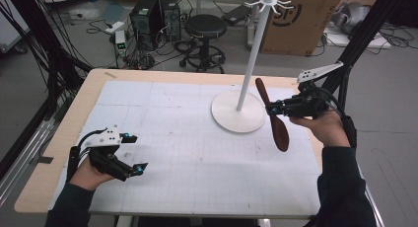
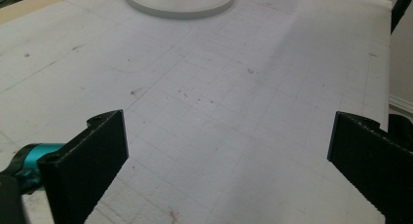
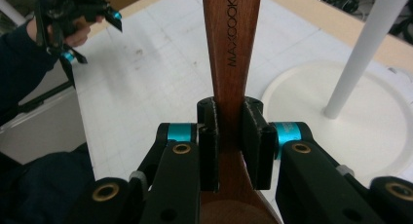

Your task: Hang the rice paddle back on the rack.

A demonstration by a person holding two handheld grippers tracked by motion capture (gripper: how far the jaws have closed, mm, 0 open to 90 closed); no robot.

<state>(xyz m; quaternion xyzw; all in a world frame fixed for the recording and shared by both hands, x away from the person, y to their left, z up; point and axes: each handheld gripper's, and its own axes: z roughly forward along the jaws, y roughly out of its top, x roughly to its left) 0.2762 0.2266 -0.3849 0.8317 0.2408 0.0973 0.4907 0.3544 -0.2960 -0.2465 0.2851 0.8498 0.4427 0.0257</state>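
Two grippers on the table, one wooden spoon, one white stand.

The stand [image 1: 238,111]: a round flat base on the white gridded mat [image 1: 162,138], far right of centre, with a thin white pole rising to a crown of small hooks at the top. All hooks bare.

Beyond the table's far edge: one black round stool [image 1: 204,27], two dark computer towers [image 1: 154,15], loose cables over the floor, and a large cardboard box [image 1: 300,19] behind the pole. Black frame struts run down both sides.

Right gripper [image 1: 270,109]: held above the mat just right of the stand's base, jaws clamped on the neck of the wooden spoon [image 1: 273,117]. The spoon hangs off the table, handle tilted up toward the pole, bowl down and toward the person. In the right gripper view the handle stands straight up between the jaws, with the lettering MAXCOOK along it. The pole is close beside the handle; whether they touch I cannot tell.

Left gripper [image 1: 133,152]: low over the near left part of the mat, jaws spread wide, nothing between them.
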